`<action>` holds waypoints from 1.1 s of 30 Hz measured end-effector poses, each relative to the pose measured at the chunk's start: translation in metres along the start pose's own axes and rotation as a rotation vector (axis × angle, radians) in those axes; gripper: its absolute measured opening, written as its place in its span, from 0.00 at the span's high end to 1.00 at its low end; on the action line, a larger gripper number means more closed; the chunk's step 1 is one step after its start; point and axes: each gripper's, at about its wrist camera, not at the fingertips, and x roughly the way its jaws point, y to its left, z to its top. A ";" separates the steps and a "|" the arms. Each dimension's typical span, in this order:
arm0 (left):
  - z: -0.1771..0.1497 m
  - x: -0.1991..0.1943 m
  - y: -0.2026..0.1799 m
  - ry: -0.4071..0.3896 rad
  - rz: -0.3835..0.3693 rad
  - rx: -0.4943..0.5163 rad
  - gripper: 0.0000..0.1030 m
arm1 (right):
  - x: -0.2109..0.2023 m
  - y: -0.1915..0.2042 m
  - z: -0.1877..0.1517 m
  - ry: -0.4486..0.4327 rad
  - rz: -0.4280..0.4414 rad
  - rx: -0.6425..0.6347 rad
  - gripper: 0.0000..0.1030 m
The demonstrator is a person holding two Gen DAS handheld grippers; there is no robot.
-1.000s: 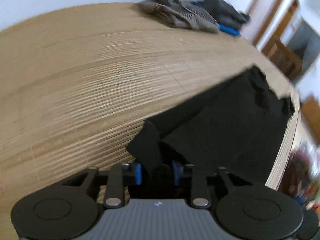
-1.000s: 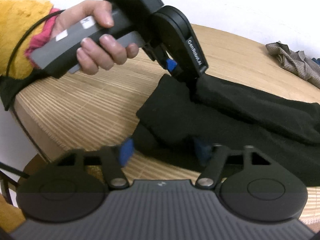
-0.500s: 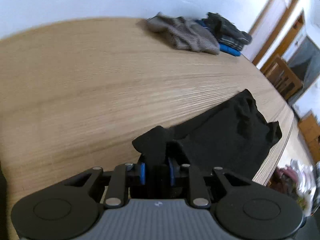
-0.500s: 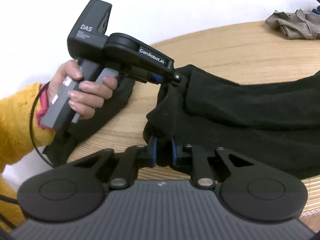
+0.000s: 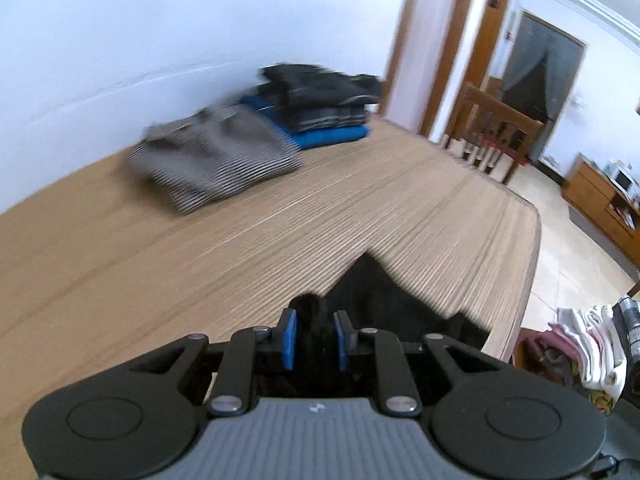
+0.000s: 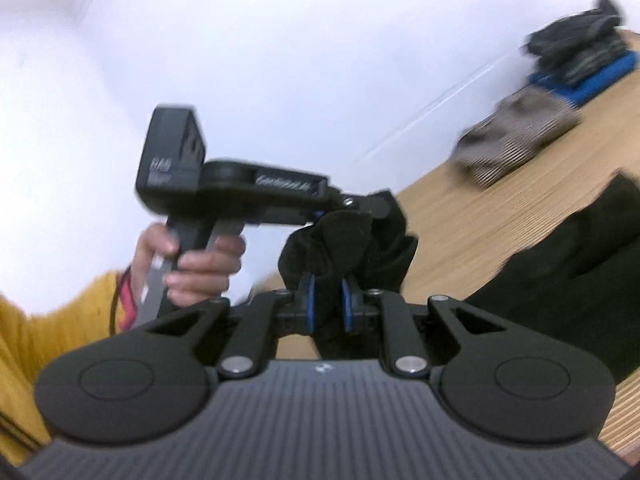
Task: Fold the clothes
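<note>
L gripper (image 5: 313,338) has a bunched fold of the black garment (image 5: 372,292) between its blue pads; jaws nearly together and closing on the cloth. From that grip the garment trails toward 1 o'clock over the wooden table (image 5: 168,248), its far end near the table's R edge. R gripper (image 6: 328,302) pinches another bunch of the same black garment, jaws narrow, pads pressed on fabric. In the R wrist view the L gripper sits at 11 o'clock, held by a hand (image 6: 192,264) w/ a yellow sleeve (image 6: 36,328), both grips close together & lifted off the table; the rest of the garment hangs down toward 3 o'clock. Striped folded piece (image 5: 216,160) & a stack of folded clothes (image 5: 320,104) lie at 12 o'clock by the white wall, well apart from the black one. Views are blurred.
</note>
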 end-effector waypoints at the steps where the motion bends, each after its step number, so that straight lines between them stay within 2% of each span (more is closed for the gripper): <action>1: 0.014 0.016 -0.016 -0.001 -0.011 0.022 0.87 | -0.009 -0.017 0.010 -0.028 -0.015 0.018 0.84; 4: 0.046 0.079 -0.062 0.008 -0.036 0.098 0.87 | -0.028 -0.068 0.039 -0.094 -0.078 0.056 0.84; 7: 0.054 0.154 -0.098 0.067 -0.021 0.197 0.86 | -0.041 -0.126 0.048 -0.118 -0.185 0.115 0.84; 9: 0.048 0.203 -0.114 0.148 0.009 0.219 0.86 | -0.042 -0.171 0.046 -0.089 -0.273 0.171 0.84; 12: 0.038 0.234 -0.117 0.222 0.046 0.204 0.84 | -0.031 -0.214 0.031 0.028 -0.365 0.214 0.81; 14: 0.033 0.228 -0.115 0.216 0.068 0.227 0.84 | -0.031 -0.222 0.027 0.048 -0.381 0.219 0.77; 16: 0.031 0.208 -0.112 0.186 0.111 0.271 0.76 | -0.037 -0.218 0.032 0.036 -0.405 0.202 0.62; 17: 0.030 0.197 -0.109 0.170 0.135 0.287 0.73 | -0.041 -0.215 0.036 0.028 -0.418 0.195 0.49; 18: 0.030 0.183 -0.104 0.154 0.165 0.295 0.68 | -0.046 -0.212 0.040 0.014 -0.421 0.193 0.45; 21: 0.026 0.144 -0.087 0.119 0.248 0.288 0.56 | -0.061 -0.204 0.053 -0.024 -0.426 0.186 0.43; 25: 0.012 0.115 -0.066 0.143 0.366 0.270 0.54 | -0.051 -0.203 0.074 -0.010 -0.366 0.146 0.36; 27: 0.002 0.107 -0.059 0.159 0.397 0.257 0.53 | -0.034 -0.204 0.078 0.036 -0.339 0.085 0.36; 33: -0.025 0.098 -0.027 0.212 0.403 0.105 0.53 | 0.008 -0.222 0.067 0.223 -0.378 0.038 0.37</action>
